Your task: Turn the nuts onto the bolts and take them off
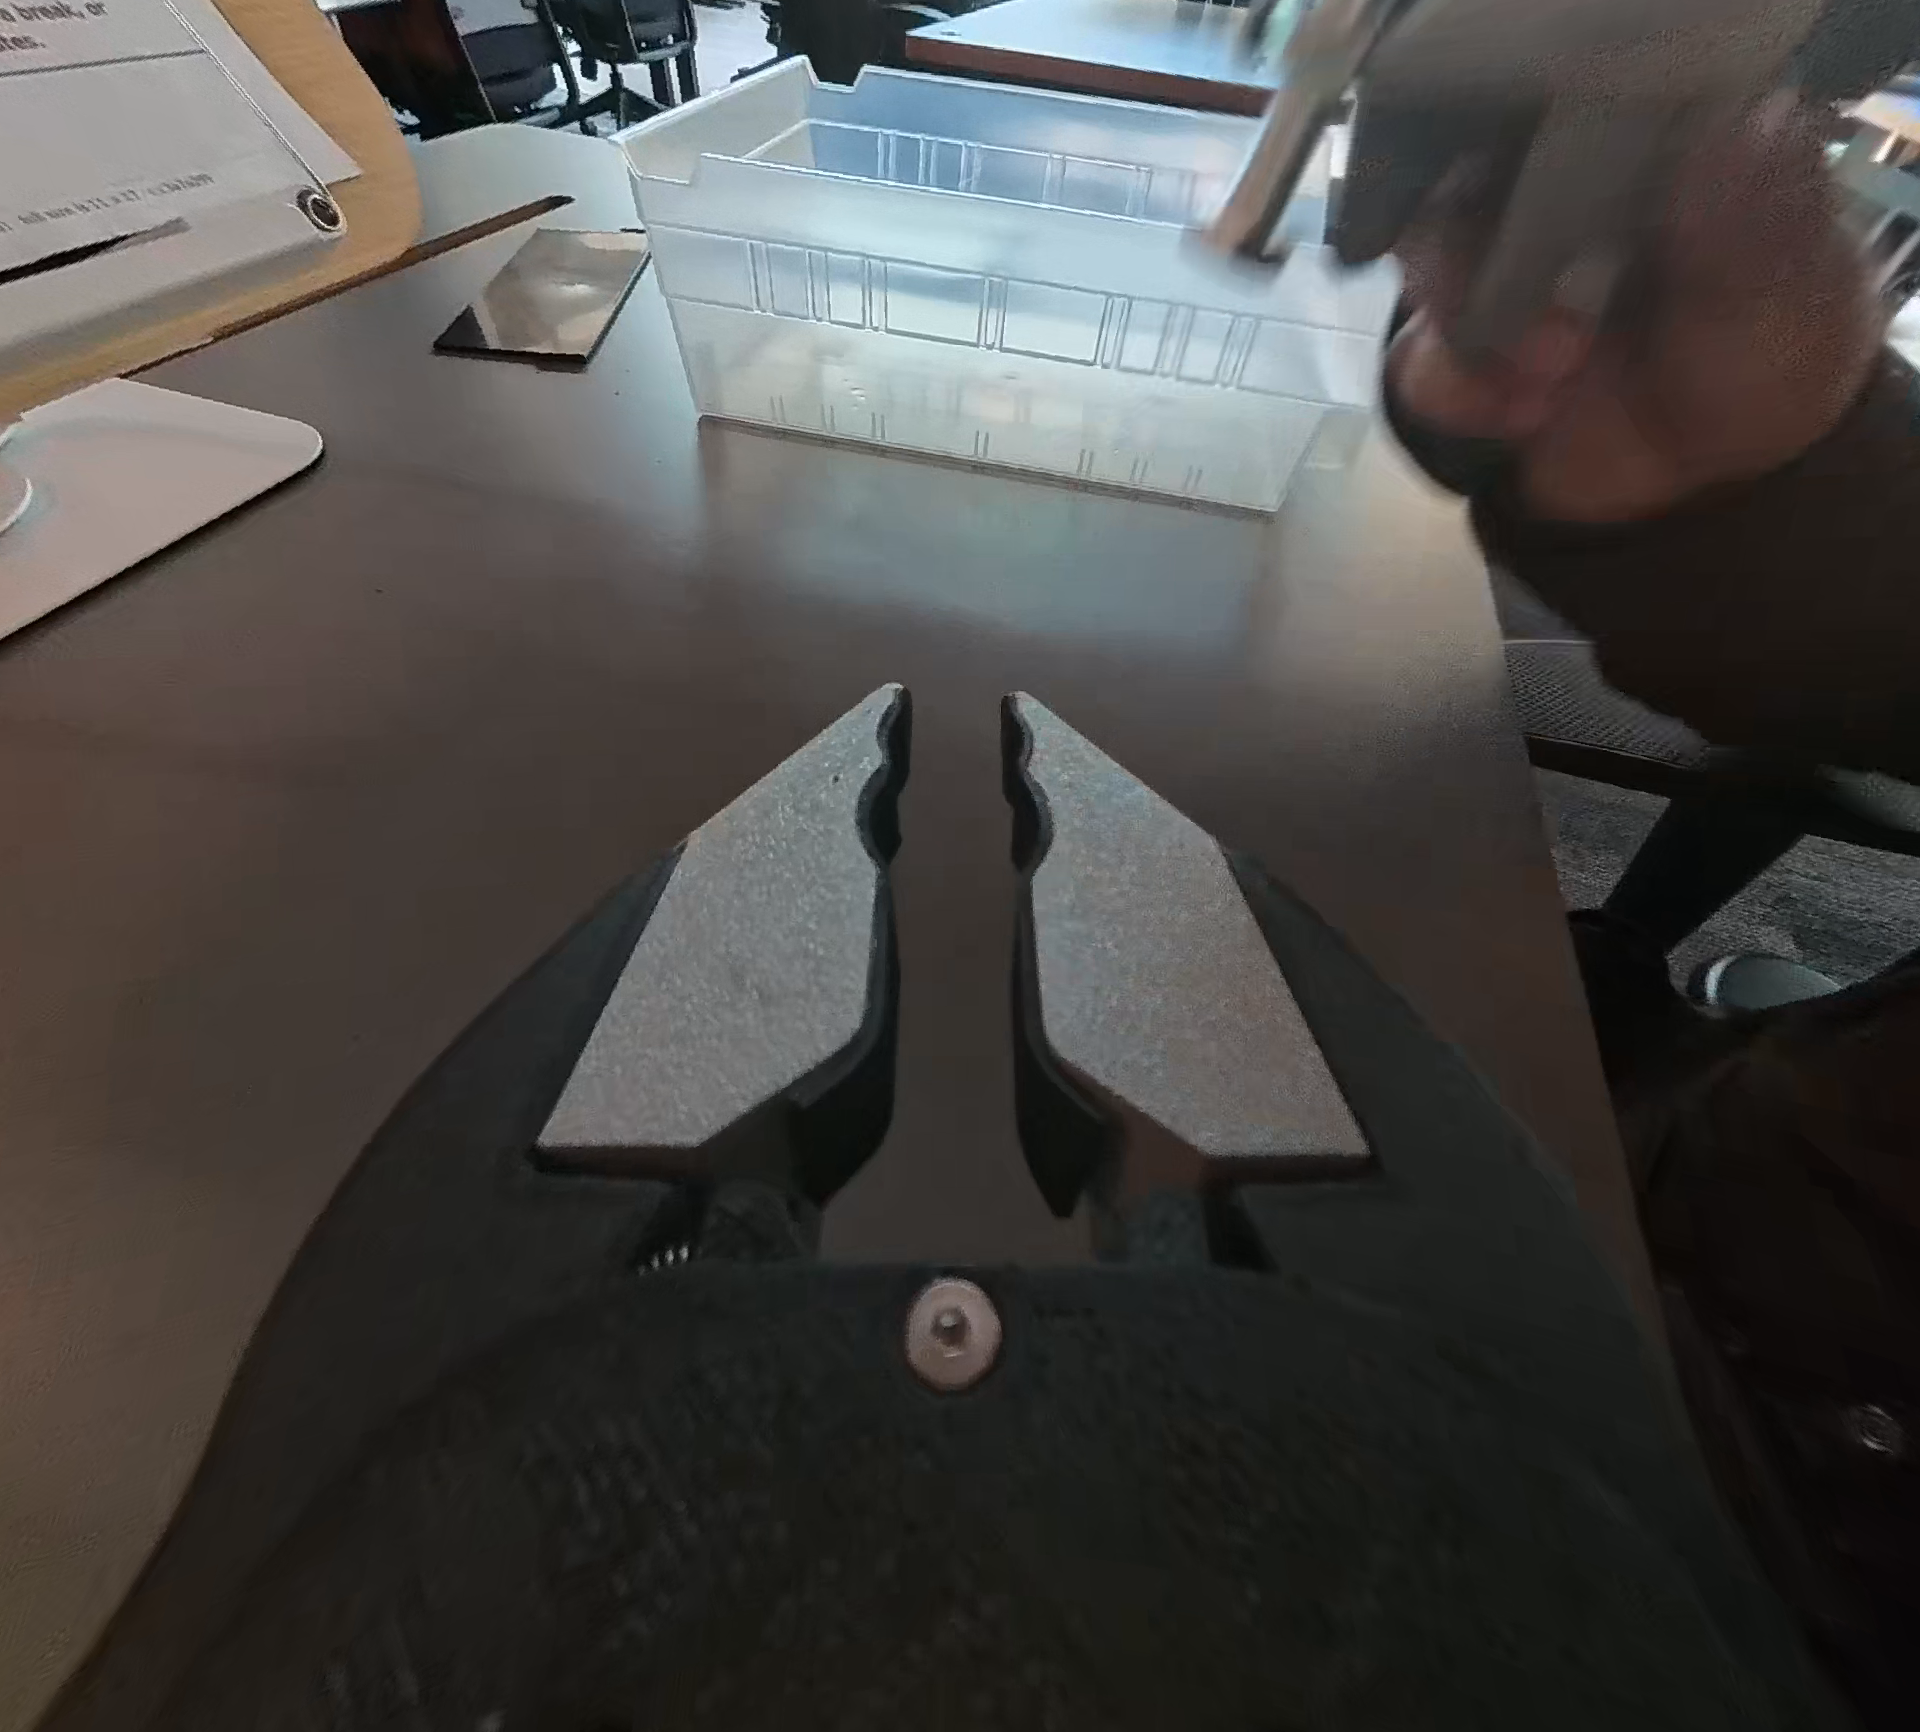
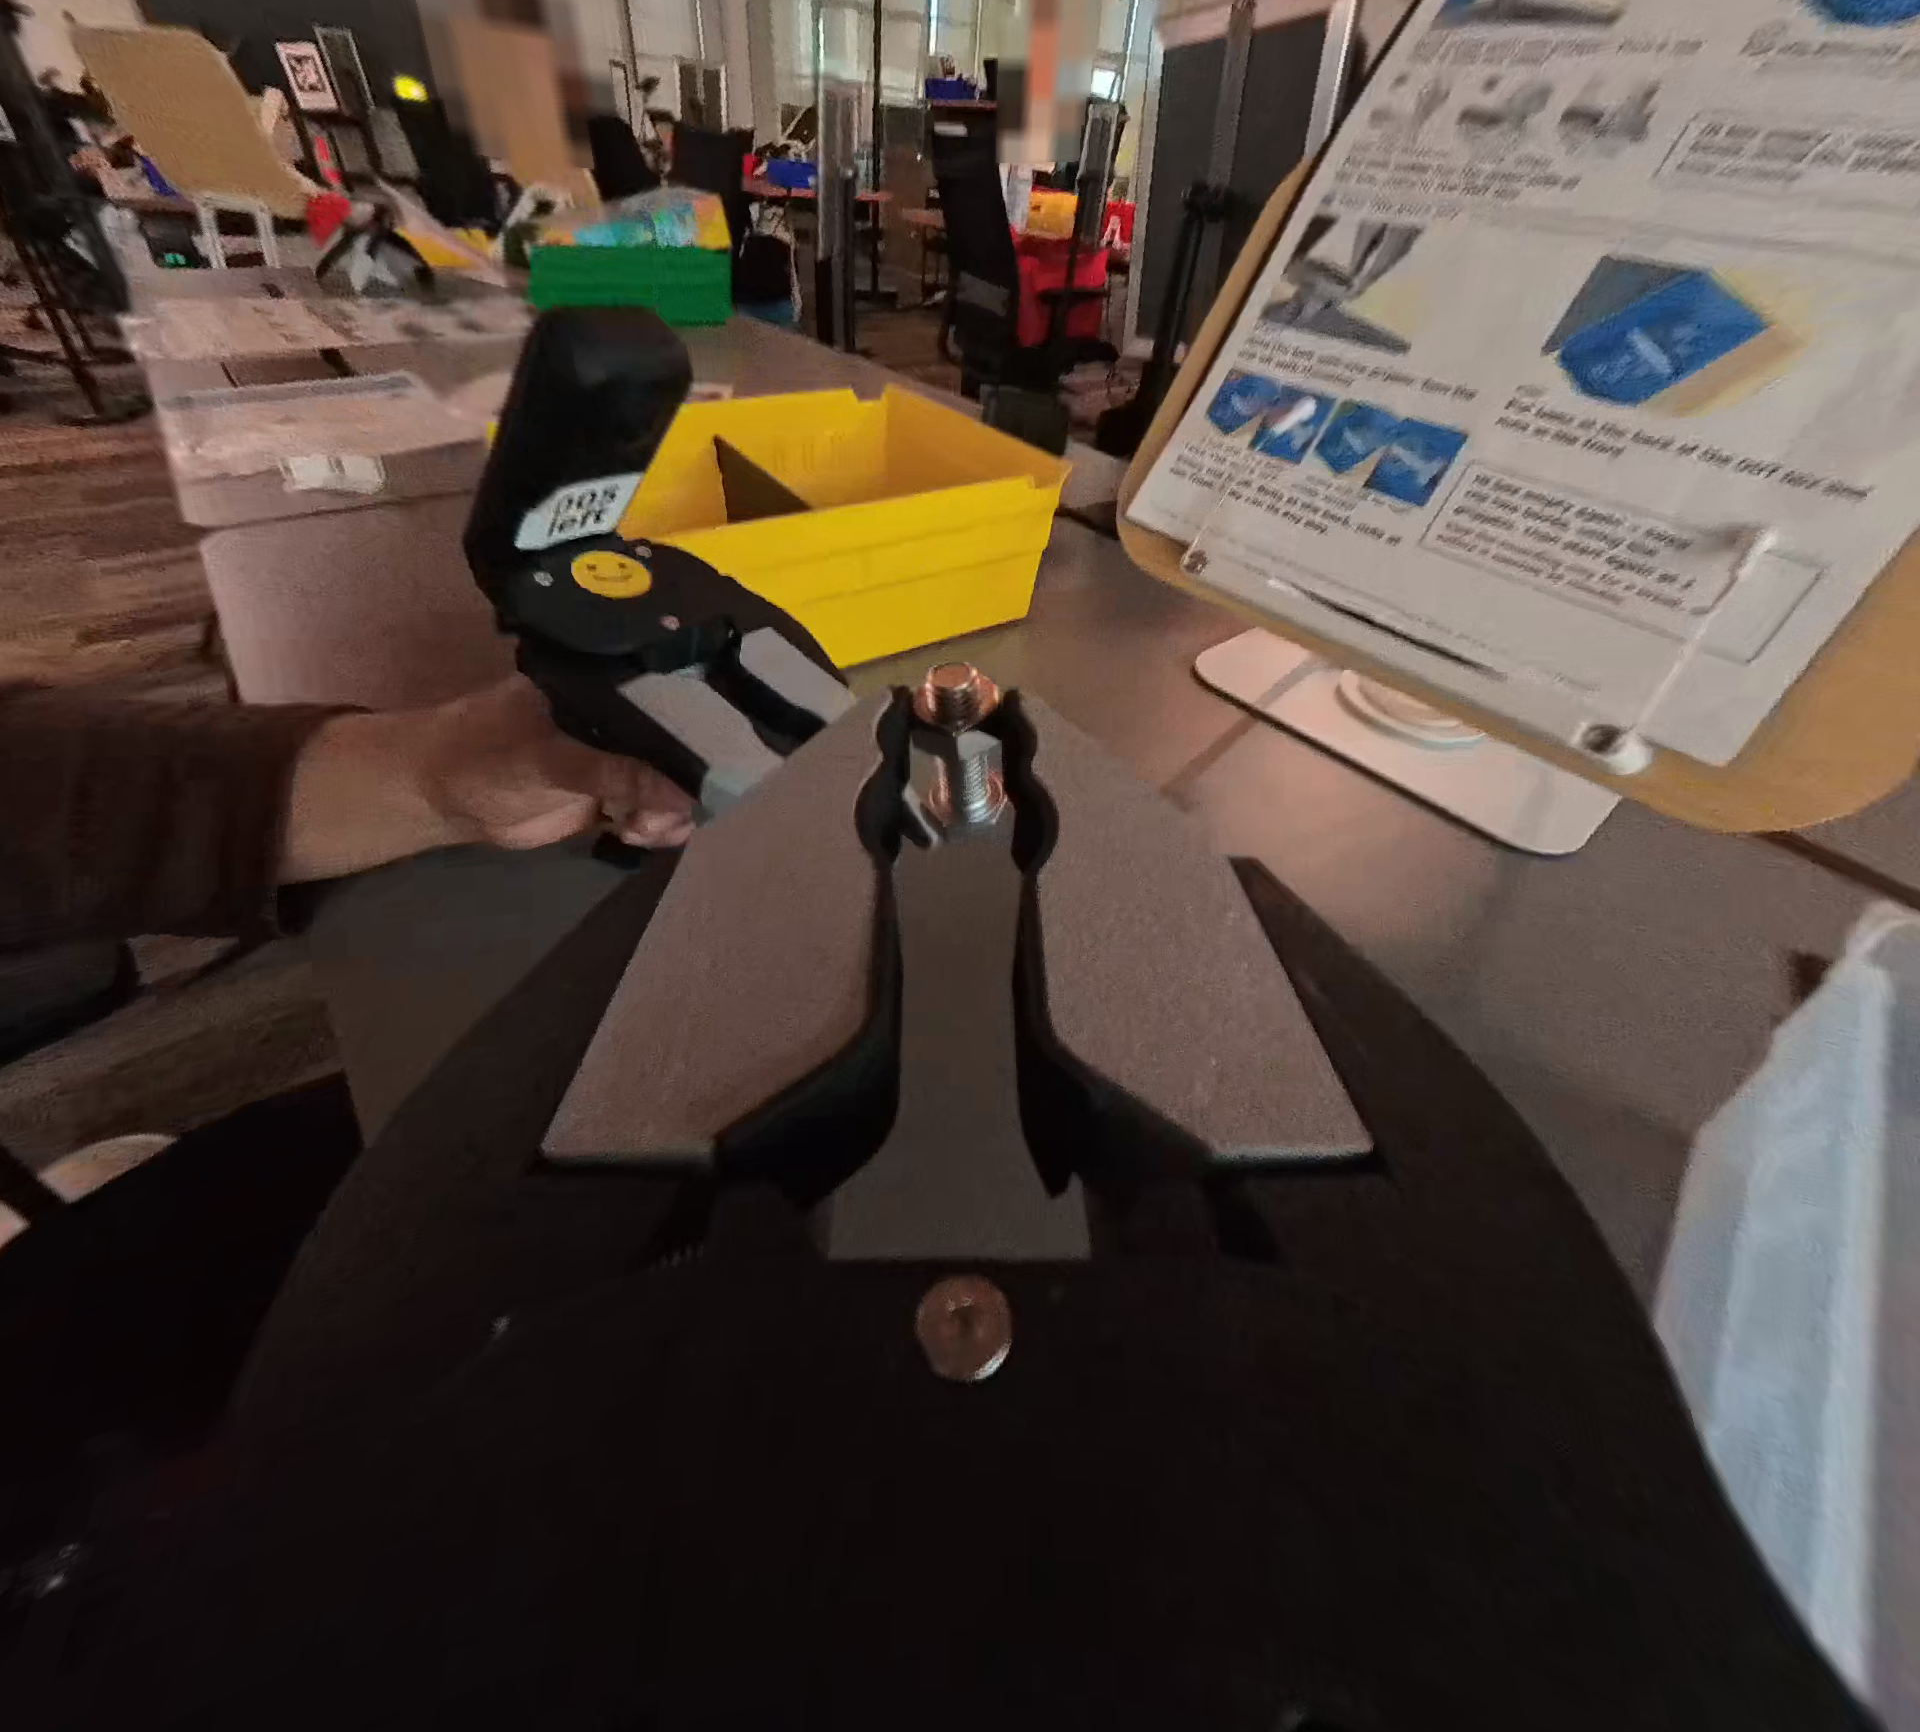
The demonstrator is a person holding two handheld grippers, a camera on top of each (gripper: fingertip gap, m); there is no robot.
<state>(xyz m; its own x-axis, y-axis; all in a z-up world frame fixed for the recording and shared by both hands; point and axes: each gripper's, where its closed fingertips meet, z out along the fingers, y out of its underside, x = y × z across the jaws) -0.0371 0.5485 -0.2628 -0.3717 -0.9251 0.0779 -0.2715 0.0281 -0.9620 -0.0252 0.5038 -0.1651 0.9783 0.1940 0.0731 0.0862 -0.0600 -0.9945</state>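
My right gripper [image 2: 956, 732] is shut on a silver bolt [image 2: 954, 752] with a nut on its thread, held across the fingertips above the dark table [image 2: 1351, 903]. In the left wrist view the right gripper [image 1: 1320, 228] is blurred at the upper right, holding the bolt [image 1: 1273, 165] over the right end of a clear plastic bin [image 1: 987, 352]. My left gripper [image 1: 956, 716] is open and empty, low over the table [image 1: 727, 591] in front of that bin. It also shows in the right wrist view [image 2: 758, 737], held by a hand.
A yellow divided bin [image 2: 883, 539] stands behind the left gripper. An instruction board on a white stand [image 2: 1558, 280] fills the right; it shows at the far left in the left wrist view [image 1: 135, 124]. A dark flat plate [image 1: 540, 300] lies left of the clear bin. The table's right edge [image 1: 1527, 747] borders a chair.
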